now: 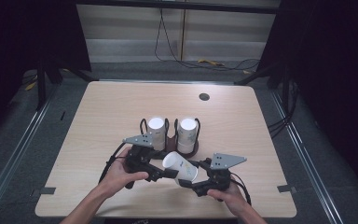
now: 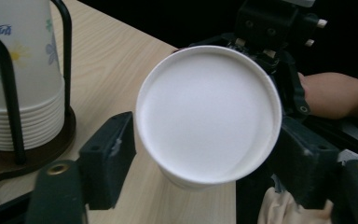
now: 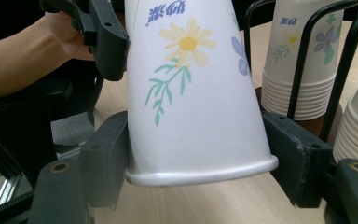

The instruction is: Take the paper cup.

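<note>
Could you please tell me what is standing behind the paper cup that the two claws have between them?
Behind the paper cup stands a black wire holder with two stacks of upturned flowered cups. The holder's base is partly covered by the cup and the claws.

On the table [image 1: 102, 116], near its middle: a wire holder [image 1: 170, 140] with two cup stacks side by side, left stack [image 1: 156, 130] and right stack [image 1: 187, 133]. Just in front of the holder, a single paper cup [image 1: 181, 166], tilted, above the tabletop. Left of that cup, the left gripper [image 1: 161, 173]; right of it, the right gripper [image 1: 191, 183]. Farther back, a round hole [image 1: 204, 97] in the tabletop.
</note>
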{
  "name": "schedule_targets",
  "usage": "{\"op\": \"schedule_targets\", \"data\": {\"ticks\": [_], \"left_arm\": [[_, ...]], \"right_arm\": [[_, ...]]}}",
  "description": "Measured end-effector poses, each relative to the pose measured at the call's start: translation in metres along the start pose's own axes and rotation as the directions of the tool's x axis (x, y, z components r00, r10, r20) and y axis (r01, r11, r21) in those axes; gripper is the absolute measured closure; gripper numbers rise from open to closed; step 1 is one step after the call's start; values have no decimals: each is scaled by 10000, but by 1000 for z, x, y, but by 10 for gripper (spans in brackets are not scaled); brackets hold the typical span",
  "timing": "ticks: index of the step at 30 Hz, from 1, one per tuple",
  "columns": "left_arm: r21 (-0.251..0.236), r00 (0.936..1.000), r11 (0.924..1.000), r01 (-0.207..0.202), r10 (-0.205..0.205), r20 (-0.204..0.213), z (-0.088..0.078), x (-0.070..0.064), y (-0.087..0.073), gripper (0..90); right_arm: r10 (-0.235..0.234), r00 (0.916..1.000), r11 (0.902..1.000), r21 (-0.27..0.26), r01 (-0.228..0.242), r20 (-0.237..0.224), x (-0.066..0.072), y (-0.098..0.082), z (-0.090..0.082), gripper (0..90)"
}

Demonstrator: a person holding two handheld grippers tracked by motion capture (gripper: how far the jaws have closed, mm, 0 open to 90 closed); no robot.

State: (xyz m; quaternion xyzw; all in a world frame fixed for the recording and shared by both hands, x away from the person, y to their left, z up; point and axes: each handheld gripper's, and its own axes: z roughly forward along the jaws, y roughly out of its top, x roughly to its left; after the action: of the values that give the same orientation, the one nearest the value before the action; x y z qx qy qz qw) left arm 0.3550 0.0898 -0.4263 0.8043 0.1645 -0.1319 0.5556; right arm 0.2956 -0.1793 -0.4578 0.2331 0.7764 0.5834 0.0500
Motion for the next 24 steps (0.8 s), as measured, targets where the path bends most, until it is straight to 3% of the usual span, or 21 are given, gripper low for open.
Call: {"op": "schedule_targets", "data": {"ticks": [12,15,24], "left_arm": [[-60,9994,9999,-101,99,-324,-4,2,0,179],[124,9969,9995,-285,293,-725,-4,1,0,158],[304,9897,9978,-596,630,-1287,-11,4,-6,163]], "right_arm": [[235,9996,9991,341,-240,151,-5,2,-3,279],[297,9995,9982,520,-303,134,-6,4,-4,282],[327,9982,9924,1170,-384,500,-14,7,-9,287]]}}
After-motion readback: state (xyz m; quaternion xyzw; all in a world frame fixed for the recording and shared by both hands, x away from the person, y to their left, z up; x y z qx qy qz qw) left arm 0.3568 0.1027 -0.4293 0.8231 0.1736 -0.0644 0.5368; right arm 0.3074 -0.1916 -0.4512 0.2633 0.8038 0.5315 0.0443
